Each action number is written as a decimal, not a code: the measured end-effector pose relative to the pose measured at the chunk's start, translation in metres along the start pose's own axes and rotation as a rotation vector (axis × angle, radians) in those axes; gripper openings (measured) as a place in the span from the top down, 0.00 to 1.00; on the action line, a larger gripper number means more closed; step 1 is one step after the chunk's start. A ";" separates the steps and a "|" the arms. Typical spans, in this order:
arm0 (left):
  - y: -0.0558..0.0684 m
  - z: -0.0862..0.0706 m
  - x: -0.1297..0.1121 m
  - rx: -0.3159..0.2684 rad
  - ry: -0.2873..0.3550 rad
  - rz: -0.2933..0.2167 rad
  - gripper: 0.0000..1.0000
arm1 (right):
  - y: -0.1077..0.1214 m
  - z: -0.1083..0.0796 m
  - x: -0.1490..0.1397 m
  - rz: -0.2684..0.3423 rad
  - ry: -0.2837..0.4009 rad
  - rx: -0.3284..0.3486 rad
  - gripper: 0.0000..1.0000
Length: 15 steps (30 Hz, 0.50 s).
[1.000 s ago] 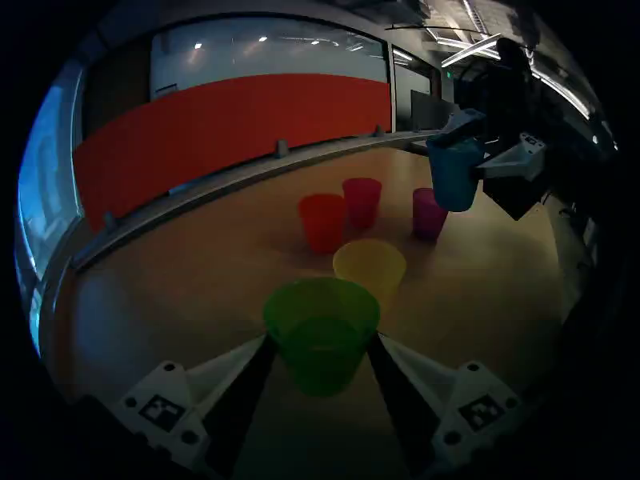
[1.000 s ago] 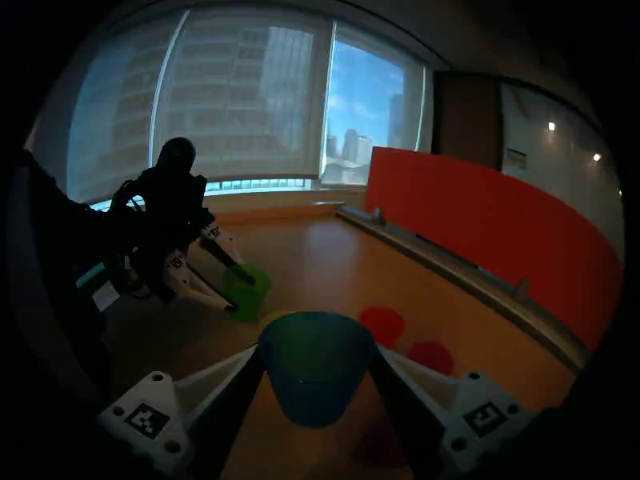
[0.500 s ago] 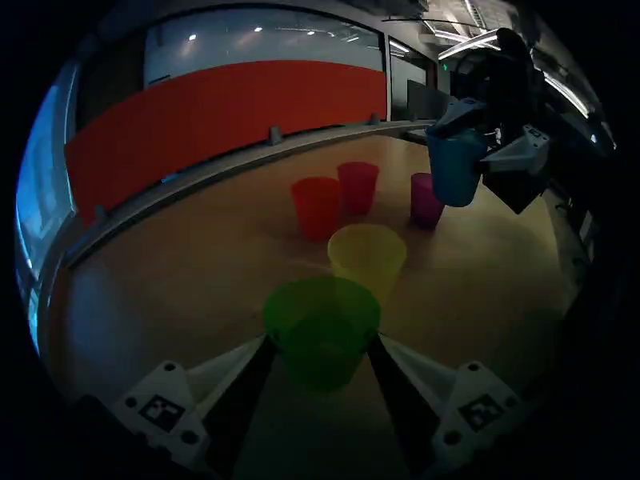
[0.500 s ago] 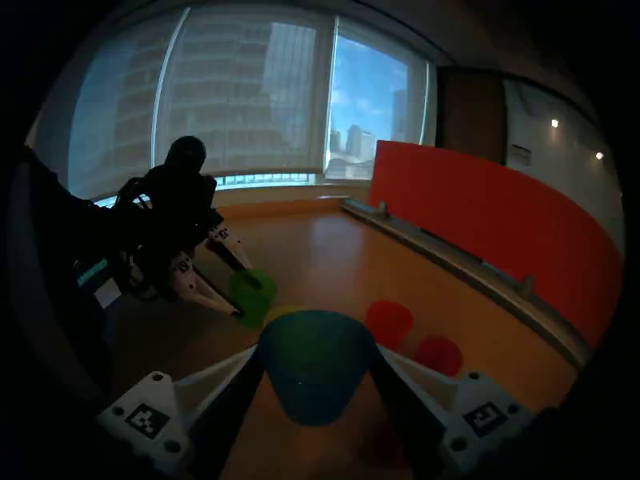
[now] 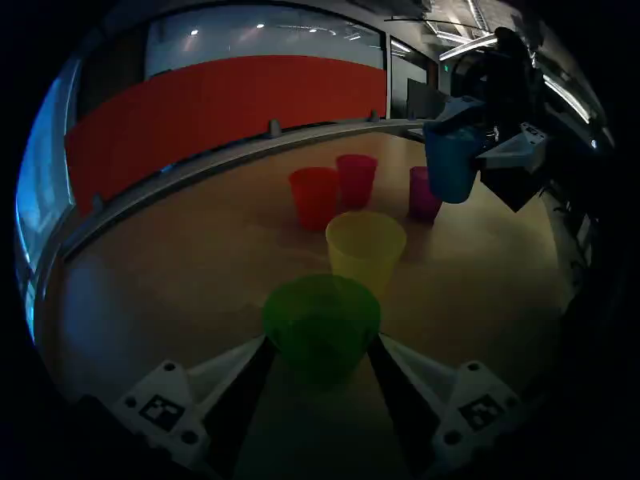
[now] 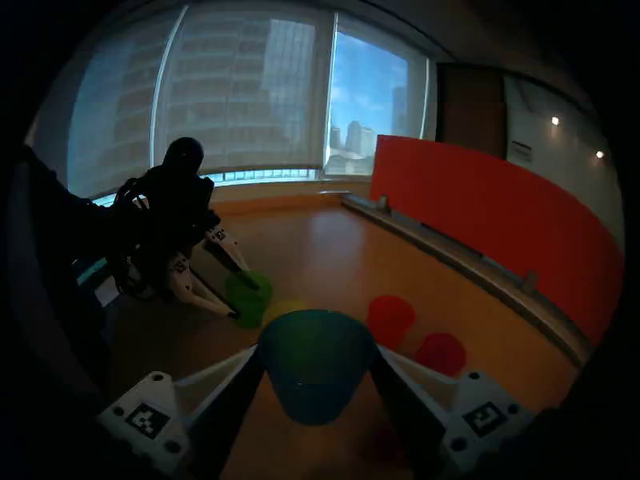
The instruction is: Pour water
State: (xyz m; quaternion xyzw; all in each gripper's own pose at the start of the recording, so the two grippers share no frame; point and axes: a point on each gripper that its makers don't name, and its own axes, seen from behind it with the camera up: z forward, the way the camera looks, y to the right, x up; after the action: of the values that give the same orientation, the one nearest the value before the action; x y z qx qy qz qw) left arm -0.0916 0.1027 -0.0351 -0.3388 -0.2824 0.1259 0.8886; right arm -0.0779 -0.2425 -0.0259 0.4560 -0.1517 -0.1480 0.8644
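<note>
L gripper pinches green cup btwn both fingers, yellow cup just beyond. R gripper clamps blue cup, upright.

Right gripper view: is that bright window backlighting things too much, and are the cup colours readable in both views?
Right gripper view: yes, the bright window silhouettes most of the left gripper, though its translucent green plastic cup reads green. Left gripper view: dim overall, yet the yellow plastic cup and blue plastic cup are distinct.
</note>
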 end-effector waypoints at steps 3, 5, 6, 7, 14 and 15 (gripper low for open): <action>0.000 -0.002 -0.002 0.000 0.001 -0.002 0.19 | -0.001 0.002 -0.002 -0.001 -0.006 0.003 0.08; 0.000 -0.003 -0.004 0.001 -0.002 -0.001 0.19 | -0.003 0.004 -0.002 -0.003 -0.008 0.004 0.08; 0.000 -0.004 -0.005 0.002 -0.003 -0.001 0.19 | -0.003 0.004 -0.002 -0.005 -0.009 0.005 0.08; 0.001 -0.004 -0.006 0.002 -0.005 -0.001 0.19 | -0.004 0.005 -0.003 -0.005 -0.010 0.005 0.08; 0.000 -0.003 -0.007 0.002 -0.006 -0.005 0.17 | -0.005 0.008 -0.004 -0.007 -0.013 0.004 0.08; 0.000 -0.003 -0.008 0.002 -0.007 -0.004 0.16 | -0.005 0.009 -0.004 -0.007 -0.014 0.003 0.08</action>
State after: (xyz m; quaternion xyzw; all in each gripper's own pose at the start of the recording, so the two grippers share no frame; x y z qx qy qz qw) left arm -0.0959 0.0982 -0.0404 -0.3369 -0.2858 0.1256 0.8883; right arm -0.0856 -0.2502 -0.0263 0.4568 -0.1562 -0.1538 0.8621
